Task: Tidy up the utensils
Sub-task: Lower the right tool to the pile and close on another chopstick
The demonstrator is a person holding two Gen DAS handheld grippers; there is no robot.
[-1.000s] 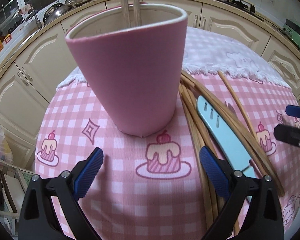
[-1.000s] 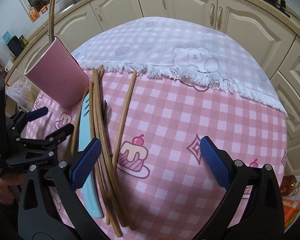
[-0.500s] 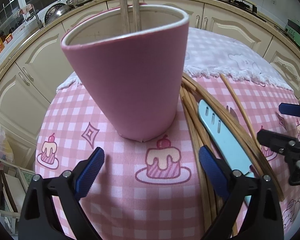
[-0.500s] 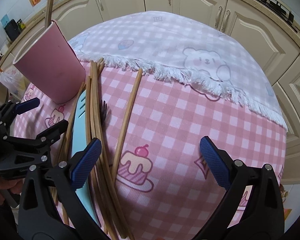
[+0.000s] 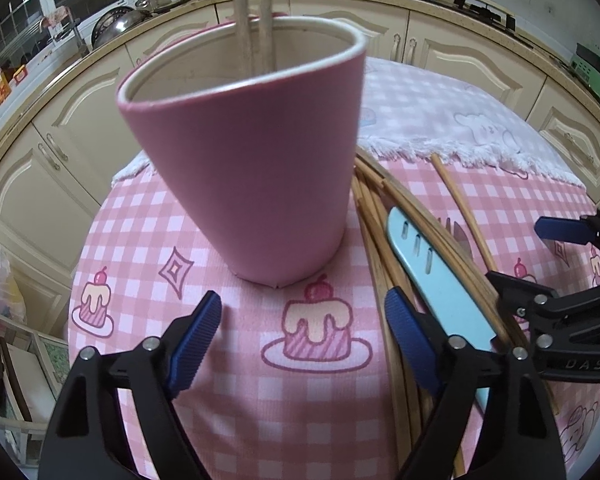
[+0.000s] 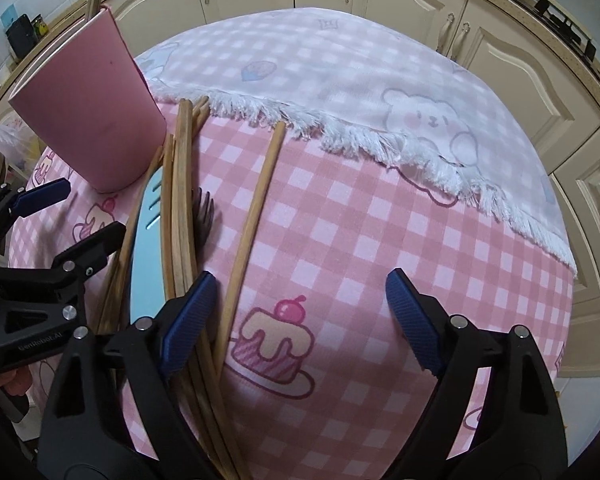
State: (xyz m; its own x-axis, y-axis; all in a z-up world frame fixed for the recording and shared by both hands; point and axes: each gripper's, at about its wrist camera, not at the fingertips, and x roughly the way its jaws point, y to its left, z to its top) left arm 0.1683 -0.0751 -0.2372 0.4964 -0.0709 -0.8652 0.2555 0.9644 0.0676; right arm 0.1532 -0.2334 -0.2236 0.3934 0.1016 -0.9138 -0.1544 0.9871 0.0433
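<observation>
My left gripper (image 5: 302,320) hangs over the pink checked cloth (image 5: 148,240) on the worktop, tipped down. Its fingers (image 5: 196,332) are spread wide with nothing between them, and they have just been closing a little. Right in front of them stands the pink cup (image 5: 252,176). It stands up, open end on top, and two chopsticks (image 5: 252,12) already stick straight up out of it.

Just to the right of the cup lies a bunch of chopsticks (image 5: 384,264) flat on the cloth. They lie long ways, from the cup's side down toward me. A light blue knife (image 5: 440,284) lies on the bunch the same way, with its slotted end up by the cup. A dark fork (image 6: 202,216) peeks out from under the bunch, its prongs pointing away from me.

My right gripper (image 6: 300,316) is also tipped down over the cloth. Its fingers (image 6: 188,320) are spread wide too, and have just been closing a little. One chopstick (image 6: 256,208) lies alone, a bit apart from the bunch. It runs from the white fringe (image 6: 340,128) at the far end down toward me, and its near part passes just inside my left finger pad. I cannot tell if the pad touches it. The other pad is well apart from it.
</observation>
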